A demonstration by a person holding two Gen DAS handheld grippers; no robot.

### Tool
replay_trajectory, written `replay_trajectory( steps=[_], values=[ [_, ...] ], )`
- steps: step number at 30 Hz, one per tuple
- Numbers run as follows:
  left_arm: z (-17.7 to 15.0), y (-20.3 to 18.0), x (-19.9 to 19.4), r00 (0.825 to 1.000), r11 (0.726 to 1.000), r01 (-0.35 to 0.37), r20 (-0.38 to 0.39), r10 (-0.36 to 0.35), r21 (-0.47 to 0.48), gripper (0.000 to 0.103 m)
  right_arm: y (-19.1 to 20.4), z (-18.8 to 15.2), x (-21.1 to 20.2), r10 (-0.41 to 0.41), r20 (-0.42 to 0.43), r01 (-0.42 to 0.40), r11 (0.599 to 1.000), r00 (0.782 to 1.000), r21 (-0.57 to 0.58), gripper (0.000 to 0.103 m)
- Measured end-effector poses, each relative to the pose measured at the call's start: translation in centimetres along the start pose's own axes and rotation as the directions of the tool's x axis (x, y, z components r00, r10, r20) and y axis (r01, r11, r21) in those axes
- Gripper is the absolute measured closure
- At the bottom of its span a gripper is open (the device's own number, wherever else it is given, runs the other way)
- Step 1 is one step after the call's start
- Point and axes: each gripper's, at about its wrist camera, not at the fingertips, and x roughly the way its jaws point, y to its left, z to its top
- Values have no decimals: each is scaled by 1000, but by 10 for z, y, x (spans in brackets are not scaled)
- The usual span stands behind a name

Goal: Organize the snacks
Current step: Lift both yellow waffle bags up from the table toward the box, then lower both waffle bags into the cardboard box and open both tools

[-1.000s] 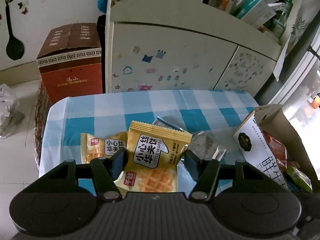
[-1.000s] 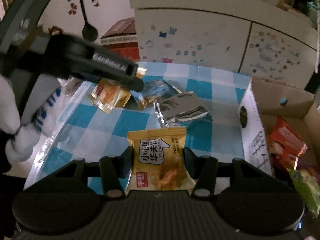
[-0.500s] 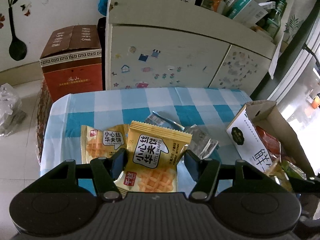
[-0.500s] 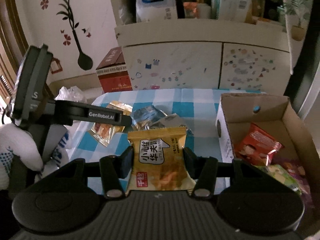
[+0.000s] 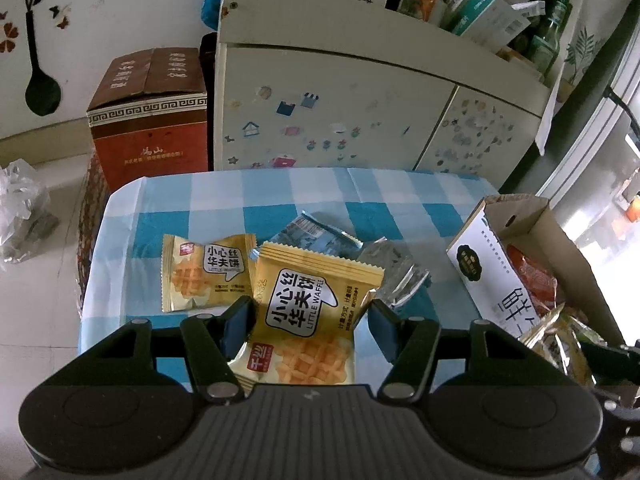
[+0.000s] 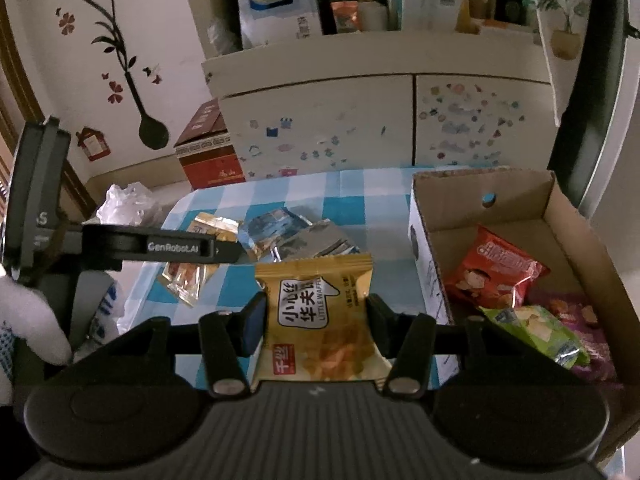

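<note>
In the left wrist view, the left gripper (image 5: pixel 308 314) is closed partway on a yellow waffle packet (image 5: pixel 310 316), its two blue-padded fingers (image 5: pixel 236 322) pressing the packet's sides and holding it above the near part of a blue-and-white checked tablecloth (image 5: pixel 224 200). On the cloth lie three loose snacks: a second waffle packet (image 5: pixel 204 270) just left of the held one, a blue packet (image 5: pixel 316 236) behind it, and a silver wrapper (image 5: pixel 394 270) to the right, the last two touching. At the right edge of the table stands one open cardboard box (image 5: pixel 486 268) with a red bag (image 5: pixel 534 280) inside and another yellowish packet (image 5: pixel 554 342) showing at its near end. Beyond the table stand a cream cabinet (image 5: pixel 340 120) dotted with stickers and a red-brown carton (image 5: pixel 150 120) on the floor to its left. In the right wrist view, the right gripper (image 6: pixel 316 320) likewise clamps one yellow waffle packet (image 6: pixel 320 320) between its fingers, lifted over the cloth just left of the box's white wall (image 6: pixel 430 276). The box (image 6: pixel 560 216) holds three bags: a red one (image 6: pixel 496 272), a green one (image 6: pixel 536 332) and a purple one (image 6: pixel 588 332) partly under the green. At far left the left gripper (image 6: pixel 228 249) reaches in from the side over a packet on the cloth, held by a white-gloved hand (image 6: pixel 28 320); the blue and silver packets lie beyond it.
</note>
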Motion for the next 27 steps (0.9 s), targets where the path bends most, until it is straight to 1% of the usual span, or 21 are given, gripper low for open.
replay_trajectory(
  steps=[6,11,14,20,23,27],
  values=[
    [0,-12,-2,1000,1000,16,10,-16,14,35,-16,11,-9,-20,49,17,998,999,59,49],
    [-1,-30,-8,999,997,33,40,-36,63,35,-38,23,-26,-39,109,26,992,993,122,49],
    [-3,-39,-11,996,996,71,44,-73,57,35,-52,28,-36,-65,141,42,985,988,165,49],
    [-14,-54,-16,992,993,113,49,-115,40,35,-84,36,-58,-125,197,73,966,973,250,49],
    [-20,-61,-16,991,992,123,52,-124,27,35,-103,37,-69,-153,216,82,948,964,306,49],
    [-23,-71,-14,987,988,154,46,-153,-19,35,-124,36,-78,-201,224,103,917,954,385,49]
  ],
)
